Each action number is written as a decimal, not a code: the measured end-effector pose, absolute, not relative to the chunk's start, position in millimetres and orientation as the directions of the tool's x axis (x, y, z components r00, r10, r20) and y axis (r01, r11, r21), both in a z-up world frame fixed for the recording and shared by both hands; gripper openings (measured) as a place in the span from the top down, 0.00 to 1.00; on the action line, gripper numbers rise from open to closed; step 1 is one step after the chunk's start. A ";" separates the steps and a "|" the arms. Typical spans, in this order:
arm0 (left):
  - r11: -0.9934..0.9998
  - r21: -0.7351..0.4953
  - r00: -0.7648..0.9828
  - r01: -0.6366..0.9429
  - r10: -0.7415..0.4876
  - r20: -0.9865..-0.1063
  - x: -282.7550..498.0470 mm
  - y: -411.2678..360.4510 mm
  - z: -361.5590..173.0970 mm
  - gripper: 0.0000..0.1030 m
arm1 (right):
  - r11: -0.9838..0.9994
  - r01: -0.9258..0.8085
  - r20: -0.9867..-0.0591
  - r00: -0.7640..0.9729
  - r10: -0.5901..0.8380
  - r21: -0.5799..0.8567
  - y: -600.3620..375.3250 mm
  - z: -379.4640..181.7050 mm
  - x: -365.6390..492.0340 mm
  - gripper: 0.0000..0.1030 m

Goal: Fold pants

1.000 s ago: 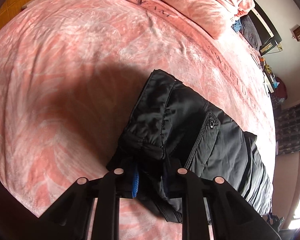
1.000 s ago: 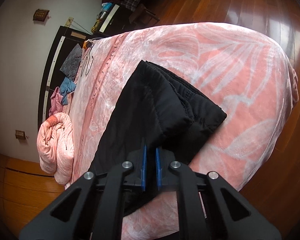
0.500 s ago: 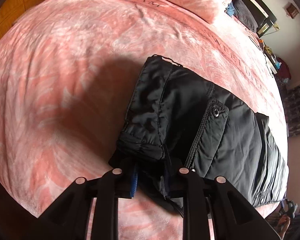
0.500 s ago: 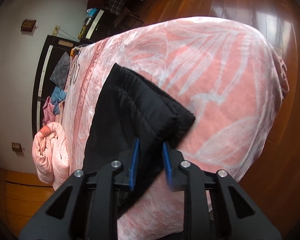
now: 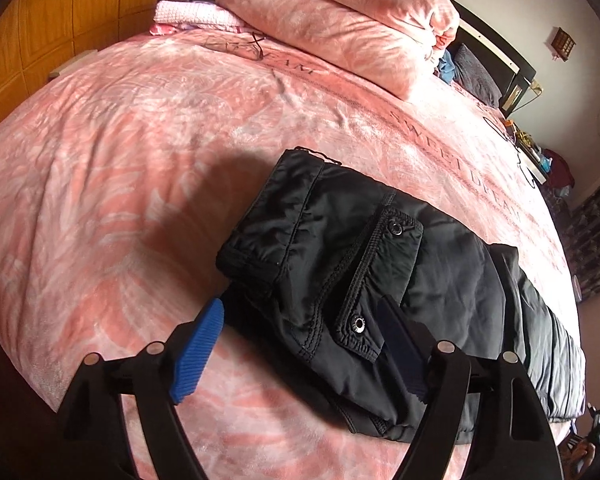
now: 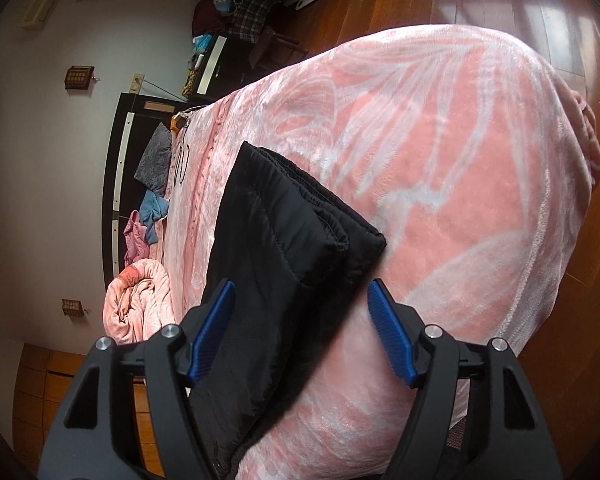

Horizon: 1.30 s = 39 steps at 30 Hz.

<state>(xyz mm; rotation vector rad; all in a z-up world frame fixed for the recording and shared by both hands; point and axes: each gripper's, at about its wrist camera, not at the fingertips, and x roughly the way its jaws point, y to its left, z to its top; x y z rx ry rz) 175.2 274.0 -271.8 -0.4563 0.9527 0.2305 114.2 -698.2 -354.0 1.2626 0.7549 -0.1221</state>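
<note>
Black padded pants [image 5: 380, 288] lie folded on the pink bed [image 5: 140, 160], waistband and snap pocket toward the left wrist view. My left gripper [image 5: 300, 320] is open, its blue pads either side of the waist end, not clamping it. In the right wrist view the folded leg end of the pants [image 6: 292, 248] lies near the bed's foot. My right gripper [image 6: 300, 300] is open, its jaws spread wide around the pants' edge, holding nothing.
A rolled pink duvet [image 5: 360, 20] and folded clothes lie at the head of the bed. A dark headboard [image 6: 120, 160] stands against the wall. Wooden floor [image 6: 500, 0] surrounds the bed, with a cluttered desk [image 6: 236, 20] beyond. A wooden wardrobe [image 5: 60, 20] stands at left.
Both grippers have opened and let go of the pants. The pants now rest flat on the bed, and both grippers have drawn back slightly.
</note>
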 end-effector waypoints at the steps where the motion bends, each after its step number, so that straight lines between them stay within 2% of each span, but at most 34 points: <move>1: 0.881 -0.264 0.566 -0.392 0.005 -0.825 175.2 272.1 -273.0 0.23 | 0.332 0.471 -0.567 0.762 0.314 0.817 -697.6 -356.1 115.4 0.33; 7: 0.870 -0.217 0.601 -0.442 0.107 -0.792 172.3 265.2 -272.0 0.23 | 0.330 0.410 -0.510 0.799 0.320 0.850 -699.0 -362.7 119.5 0.33; 11: 0.859 -0.201 0.596 -0.471 0.141 -0.791 171.9 263.4 -275.5 0.23 | 0.361 0.391 -0.506 0.801 0.320 0.847 -696.3 -360.5 126.7 0.34; 13: 0.853 -0.202 0.595 -0.481 0.149 -0.790 171.5 262.8 -277.2 0.23 | 0.374 0.393 -0.514 0.796 0.318 0.840 -695.4 -359.8 128.5 0.44; 14: 0.852 -0.199 0.595 -0.484 0.154 -0.789 171.9 262.3 -277.7 0.23 | 0.374 0.391 -0.514 0.794 0.325 0.841 -695.7 -360.3 129.2 0.60; 15: 0.851 -0.196 0.595 -0.488 0.159 -0.788 172.1 261.7 -278.3 0.23 | 0.371 0.389 -0.511 0.793 0.332 0.843 -695.6 -360.1 129.9 0.70; 18: 0.851 -0.197 0.597 -0.487 0.160 -0.786 172.3 260.2 -278.5 0.23 | 0.412 0.391 -0.531 0.786 0.315 0.823 -692.4 -348.7 131.0 0.79; 23: 0.849 -0.197 0.613 -0.490 0.175 -0.771 171.3 255.8 -276.0 0.23 | 0.497 0.370 -0.547 0.791 0.275 0.785 -678.9 -307.5 139.7 0.84; 32: 0.869 -0.150 0.631 -0.471 0.214 -0.746 166.3 253.1 -262.7 0.23 | 0.666 0.270 -0.535 0.813 0.229 0.695 -634.3 -212.3 150.4 0.85; 39: 0.865 -0.169 0.646 -0.473 0.209 -0.734 157.3 259.0 -257.9 0.23 | 0.748 0.214 -0.532 0.819 0.214 0.629 -599.1 -162.9 149.2 0.85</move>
